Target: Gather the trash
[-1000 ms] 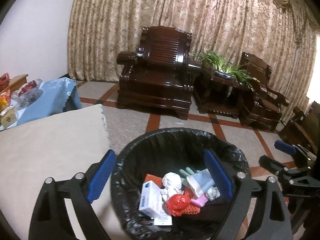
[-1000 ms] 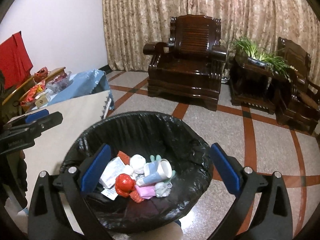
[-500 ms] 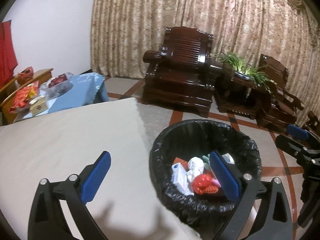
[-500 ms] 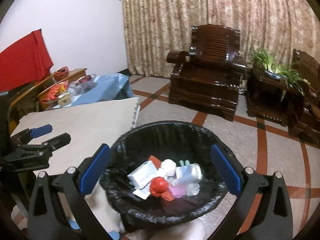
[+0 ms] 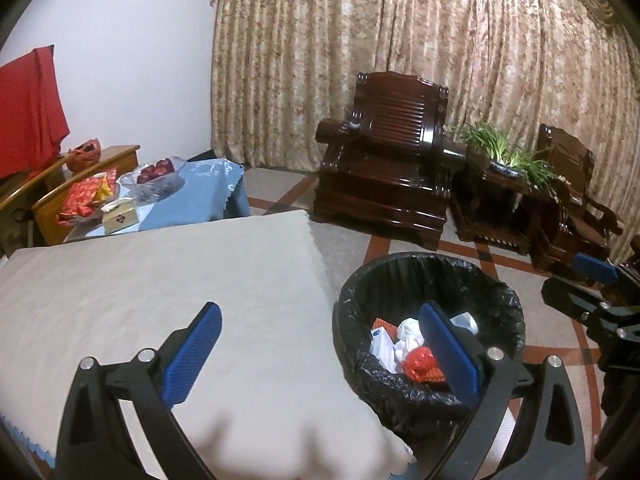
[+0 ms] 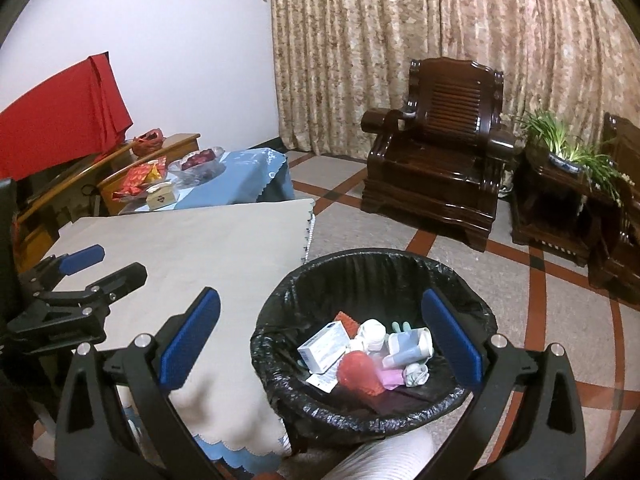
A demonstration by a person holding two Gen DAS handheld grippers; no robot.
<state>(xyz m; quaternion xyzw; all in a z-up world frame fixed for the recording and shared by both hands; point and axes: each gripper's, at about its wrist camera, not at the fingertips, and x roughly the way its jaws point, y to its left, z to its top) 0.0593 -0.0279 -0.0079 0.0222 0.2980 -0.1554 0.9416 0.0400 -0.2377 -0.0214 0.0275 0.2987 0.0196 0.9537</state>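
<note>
A round bin with a black liner [image 5: 430,276] [image 6: 376,268] stands on the floor by the table's right edge. It holds trash: a white box [image 6: 323,346], a red crumpled piece [image 6: 358,372], a white tube [image 6: 410,346] and wads of paper. My left gripper [image 5: 318,350] is open and empty, over the beige tablecloth [image 5: 160,280] and the bin's left rim. My right gripper [image 6: 318,336] is open and empty, above the bin. Each gripper shows in the other's view: the left one in the right wrist view [image 6: 90,276], the right one in the left wrist view [image 5: 580,280].
A blue-clothed side table [image 5: 192,196] with snacks, a small box and a bowl of red fruit stands behind. Dark wooden armchairs [image 5: 384,168] and a plant [image 5: 508,152] stand before the curtain. A red cloth [image 6: 52,120] hangs at left. The floor is tiled.
Both grippers have drawn back and swung left: the bin has slid to the right and farther off in both views, and more of the beige tablecloth shows. Both stayed open.
</note>
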